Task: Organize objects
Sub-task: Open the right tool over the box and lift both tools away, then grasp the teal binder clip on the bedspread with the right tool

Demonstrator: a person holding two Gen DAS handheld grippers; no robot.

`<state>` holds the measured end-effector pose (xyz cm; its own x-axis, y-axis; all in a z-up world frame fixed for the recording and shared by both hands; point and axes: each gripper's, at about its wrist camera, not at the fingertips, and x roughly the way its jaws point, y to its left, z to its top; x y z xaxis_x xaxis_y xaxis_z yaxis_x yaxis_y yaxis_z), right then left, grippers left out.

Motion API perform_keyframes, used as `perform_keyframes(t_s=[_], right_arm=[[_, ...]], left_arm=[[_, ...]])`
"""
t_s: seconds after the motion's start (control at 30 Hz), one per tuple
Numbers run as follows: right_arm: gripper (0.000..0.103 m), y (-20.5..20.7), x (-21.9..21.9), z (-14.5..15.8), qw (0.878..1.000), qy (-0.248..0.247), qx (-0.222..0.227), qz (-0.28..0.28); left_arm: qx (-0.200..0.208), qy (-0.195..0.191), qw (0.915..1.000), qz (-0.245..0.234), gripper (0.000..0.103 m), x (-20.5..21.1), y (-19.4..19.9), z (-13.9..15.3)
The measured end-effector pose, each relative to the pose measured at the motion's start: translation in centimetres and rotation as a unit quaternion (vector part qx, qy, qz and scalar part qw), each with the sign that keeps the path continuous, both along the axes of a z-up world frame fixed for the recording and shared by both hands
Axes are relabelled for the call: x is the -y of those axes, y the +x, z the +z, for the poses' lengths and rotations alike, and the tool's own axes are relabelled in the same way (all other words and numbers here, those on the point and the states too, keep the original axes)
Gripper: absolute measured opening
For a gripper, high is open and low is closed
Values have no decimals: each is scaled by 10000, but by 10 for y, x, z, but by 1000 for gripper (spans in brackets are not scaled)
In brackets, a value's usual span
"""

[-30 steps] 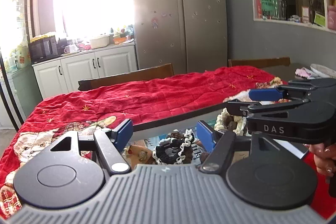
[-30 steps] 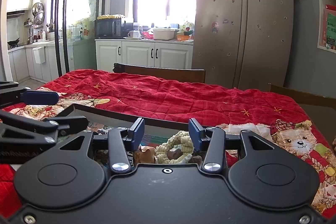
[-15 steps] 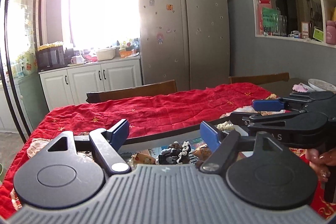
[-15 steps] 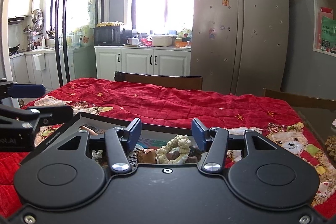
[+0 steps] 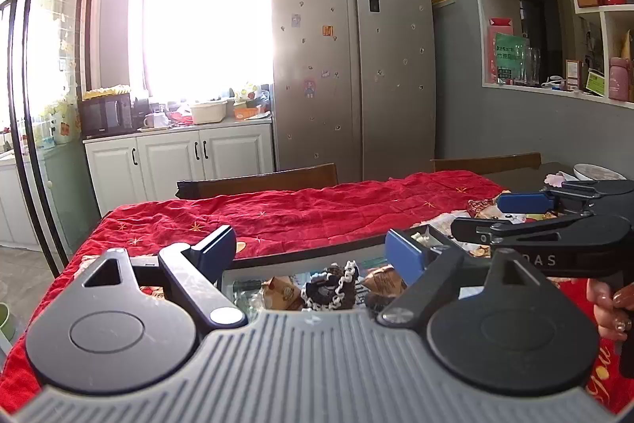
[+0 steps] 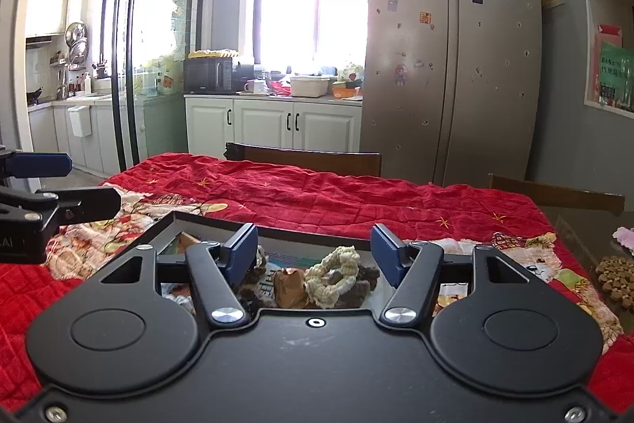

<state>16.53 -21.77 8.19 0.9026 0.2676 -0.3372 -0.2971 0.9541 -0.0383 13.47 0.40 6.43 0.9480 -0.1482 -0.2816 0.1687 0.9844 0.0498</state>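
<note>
The left gripper [image 5: 313, 252] hangs above the near edge of a shallow dark-rimmed tray [image 5: 301, 256]. Its blue pads [image 5: 216, 244] stand far apart and its jaws are opening, with nothing pressed between them. Below the gap, inside the tray, lies a black scrunchie with white lace trim [image 5: 329, 286], beside brown snack wrappers [image 5: 279, 292] whose print is too small to read.

The right gripper [image 6: 313, 256] is over the same tray [image 6: 206, 219], seen from its other end. Its jaws are opening too, and the pads touch nothing. Under them lies a cream knitted scrunchie [image 6: 333, 274], next to a brown wrapped piece [image 6: 289, 286] and some dark items I cannot identify.

In the left wrist view the right gripper shows the letters "DAS" on its side, and a hand [image 5: 612, 308] holds its handle. The tray rests on a red quilted cloth [image 6: 356, 201] with gold stars and a bear picture. Behind stands a silver two-door fridge [image 6: 451, 58] with small stickers.
</note>
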Motion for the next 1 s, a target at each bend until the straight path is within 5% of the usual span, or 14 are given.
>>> perform_keyframes(t_s=[0.6, 1.0], right_arm=[[76, -79, 3, -27, 9991, -303, -244, 147], [78, -87, -3, -70, 9971, -372, -664, -39]], left_arm=[[-401, 91, 9988, 261, 94, -15, -38, -32], [-933, 130, 9949, 358, 94, -13, -39, -72]])
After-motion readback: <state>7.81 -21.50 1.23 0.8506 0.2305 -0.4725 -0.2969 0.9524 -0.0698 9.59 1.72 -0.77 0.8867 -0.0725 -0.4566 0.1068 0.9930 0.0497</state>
